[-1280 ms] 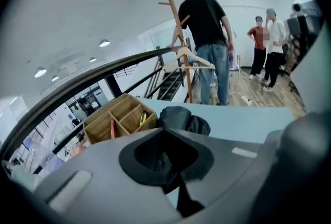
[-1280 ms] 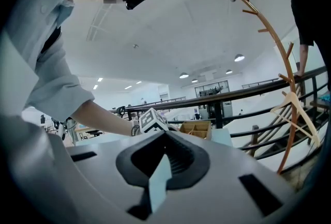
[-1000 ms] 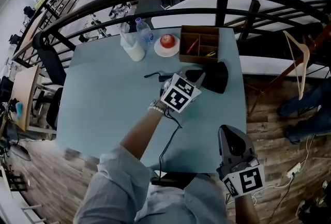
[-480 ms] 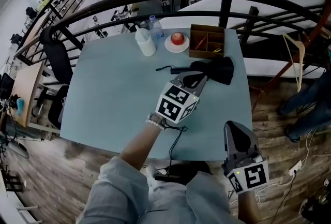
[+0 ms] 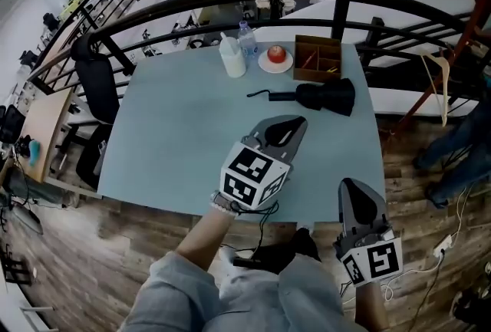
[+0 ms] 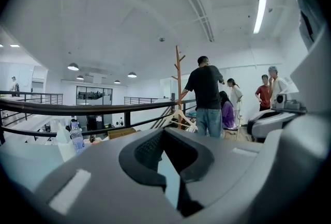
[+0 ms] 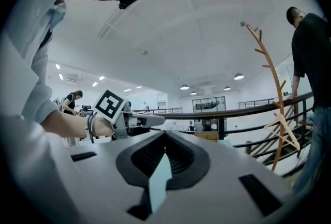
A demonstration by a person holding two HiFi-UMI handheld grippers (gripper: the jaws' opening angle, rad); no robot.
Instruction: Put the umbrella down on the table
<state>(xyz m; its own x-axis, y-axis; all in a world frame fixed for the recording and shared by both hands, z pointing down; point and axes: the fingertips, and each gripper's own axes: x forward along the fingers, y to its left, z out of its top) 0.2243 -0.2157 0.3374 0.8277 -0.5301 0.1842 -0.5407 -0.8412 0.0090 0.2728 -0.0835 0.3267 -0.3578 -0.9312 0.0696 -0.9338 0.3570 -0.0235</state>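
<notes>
The folded black umbrella (image 5: 326,95) lies flat on the light blue table (image 5: 169,139) near its far right corner, its strap trailing left. My left gripper (image 5: 294,122) hangs above the table on the near side of the umbrella, clear of it, shut with nothing between its fingers. In the left gripper view the left gripper (image 6: 164,130) points level over the railing, and the umbrella is out of sight. My right gripper (image 5: 354,185) is off the table's near right edge, shut and empty. The right gripper view shows the right gripper (image 7: 165,133) with the left gripper (image 7: 154,120) ahead.
At the table's far edge stand a white jug (image 5: 232,60), a water bottle (image 5: 246,39), a plate with a red apple (image 5: 276,56) and a cardboard compartment box (image 5: 318,58). A black railing (image 5: 230,4) curves behind. A wooden hanger (image 5: 441,85) hangs at right. Several people (image 6: 206,96) stand beyond.
My left gripper has drawn back from the umbrella toward me and risen, staying shut. The umbrella stays lying on the table. My right gripper has shifted a little.
</notes>
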